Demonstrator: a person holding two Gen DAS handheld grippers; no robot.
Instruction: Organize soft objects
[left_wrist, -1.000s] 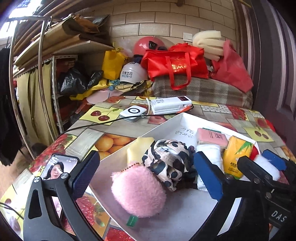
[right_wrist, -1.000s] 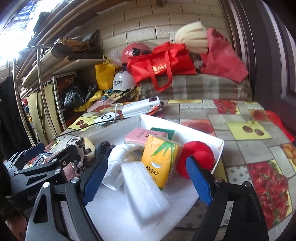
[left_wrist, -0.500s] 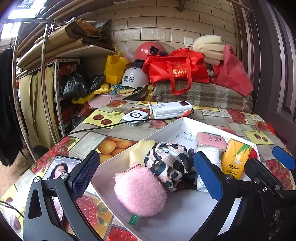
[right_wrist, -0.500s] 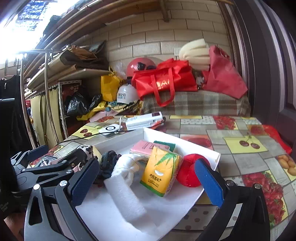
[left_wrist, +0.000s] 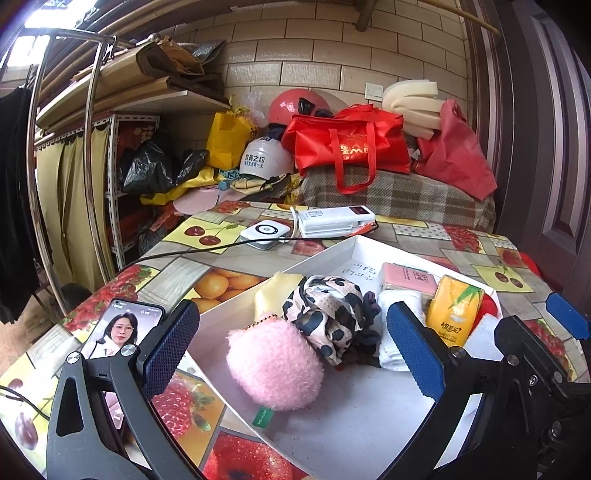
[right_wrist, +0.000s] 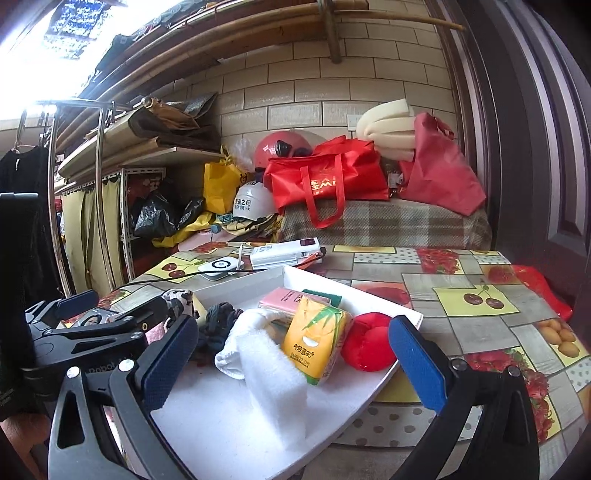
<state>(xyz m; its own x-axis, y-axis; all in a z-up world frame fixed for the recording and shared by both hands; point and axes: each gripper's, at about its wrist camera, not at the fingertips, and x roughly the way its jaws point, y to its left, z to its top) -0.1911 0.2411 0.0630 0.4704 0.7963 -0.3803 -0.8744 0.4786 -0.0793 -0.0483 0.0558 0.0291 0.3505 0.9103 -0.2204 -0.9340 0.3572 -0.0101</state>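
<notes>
A white tray (left_wrist: 332, 254) on the table holds soft things: a pink plush (left_wrist: 273, 365), a cow-print cloth (left_wrist: 325, 314), a white towel (left_wrist: 388, 343), a yellow tissue pack (left_wrist: 454, 310) and a pink pack (left_wrist: 406, 277). My left gripper (left_wrist: 291, 321) hovers open over the tray's near end, with the pink plush low between its fingers and untouched. My right gripper (right_wrist: 291, 325) stands wide open at the tray's other side. Below and ahead of it lie a white sponge (right_wrist: 277, 387), the tissue pack (right_wrist: 314, 339) and a red plush (right_wrist: 365, 347). Its pads touch nothing.
A phone (left_wrist: 118, 328) lies by the left finger, near the table's edge. A power bank (left_wrist: 336, 219), a small white device (left_wrist: 264, 232) and a black cable sit behind the tray. Red bags (right_wrist: 325, 181) and helmets pile up at the back; a door stands on the right.
The right gripper's jaws have spread wider and it has drawn back a little from the tray, tilting upward. The left gripper has hardly moved.
</notes>
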